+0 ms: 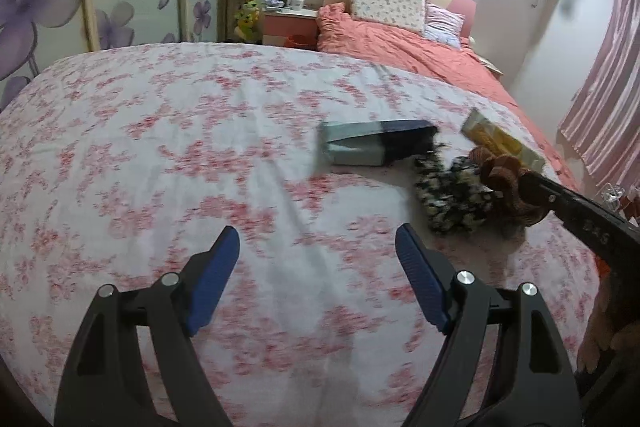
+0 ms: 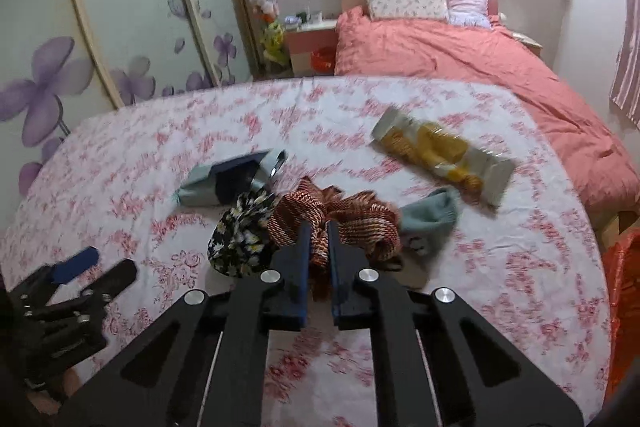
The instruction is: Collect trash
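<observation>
My right gripper (image 2: 319, 227) is shut on a red-brown striped scrunchie (image 2: 352, 219), seen also in the left wrist view (image 1: 508, 183). Beside it lie a black floral scrunchie (image 2: 240, 235), a pale blue sock (image 2: 430, 217), a grey-and-navy wrapper (image 2: 228, 181) and a yellow-and-white snack wrapper (image 2: 440, 155). In the left wrist view the grey-navy wrapper (image 1: 372, 147) and yellow wrapper (image 1: 500, 143) lie ahead to the right. My left gripper (image 1: 318, 247) is open and empty above the floral cloth, also visible at the right wrist view's left edge (image 2: 92, 267).
The items lie on a round surface with a pink floral cloth (image 2: 400, 327). Behind stands a bed with a coral duvet (image 2: 460, 59), a nightstand (image 2: 316, 43) and a wardrobe with purple flowers (image 2: 120, 27). An orange bag (image 2: 624, 291) is at the right edge.
</observation>
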A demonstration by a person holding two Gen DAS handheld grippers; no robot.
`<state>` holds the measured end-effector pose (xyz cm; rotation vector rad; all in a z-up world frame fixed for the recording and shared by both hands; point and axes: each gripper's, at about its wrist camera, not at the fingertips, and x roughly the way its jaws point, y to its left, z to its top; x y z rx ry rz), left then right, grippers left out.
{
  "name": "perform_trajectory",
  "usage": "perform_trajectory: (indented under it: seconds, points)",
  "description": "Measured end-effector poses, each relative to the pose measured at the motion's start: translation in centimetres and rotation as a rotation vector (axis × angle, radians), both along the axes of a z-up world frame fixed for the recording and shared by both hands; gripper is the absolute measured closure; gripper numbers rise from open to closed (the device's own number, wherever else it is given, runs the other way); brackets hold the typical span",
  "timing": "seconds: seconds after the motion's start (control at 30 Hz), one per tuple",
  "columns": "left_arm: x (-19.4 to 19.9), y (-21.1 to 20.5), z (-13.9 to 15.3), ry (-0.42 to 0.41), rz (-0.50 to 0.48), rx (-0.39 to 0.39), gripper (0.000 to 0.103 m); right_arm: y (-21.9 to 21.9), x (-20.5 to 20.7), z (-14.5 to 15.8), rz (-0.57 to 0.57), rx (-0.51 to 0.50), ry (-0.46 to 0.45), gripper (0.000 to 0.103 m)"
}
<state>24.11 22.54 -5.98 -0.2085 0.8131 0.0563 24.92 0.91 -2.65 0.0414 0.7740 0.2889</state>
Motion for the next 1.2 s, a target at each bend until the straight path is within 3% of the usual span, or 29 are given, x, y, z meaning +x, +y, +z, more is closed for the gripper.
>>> perform_trajectory:
  seconds: [0.27, 0.5, 0.6, 0.67, 0.8, 1.07, 1.2]
  points:
    - [2.6, -5.6, 0.7, -0.017, -0.087, -0.03, 0.022, -6.7, -2.0, 2.1, -0.148, 0.023, -0.116, 0.095]
    - [6.3, -8.9, -0.6, 0.02, -0.092, -0.015, 0.024, -10.6, -2.3, 0.3, -0.218, 0.004, -0.086, 0.095]
    - [7.5, -8.7, -1.5, 0.056, -0.095, -0.059, 0.046, -11.8, -2.3, -0.6, -0.233, 0.008, -0.064, 0.095]
    - [7.9, -8.4, -2.0, 0.053, -0.139, -0.14, 0.07, -12.0, -2.3, -0.9, -0.239, 0.012, -0.055, 0.095]
    - [7.2, -8.1, -1.2, 0.034, -0.137, -0.115, 0.086, -12.4, -2.6, -0.7, -0.24, 0.019, -0.065, 0.095]
    - [2.8, -5.9, 3.2, -0.081, -0.121, -0.067, 0.09, -11.6, -3.4, -0.3, -0.215, 0.028, -0.098, 0.095]
    - [1.4, -5.7, 2.9, -0.062, -0.128, -0.039, 0.088, -10.6, -3.4, -1.3, -0.19, 0.0, -0.08, 0.095]
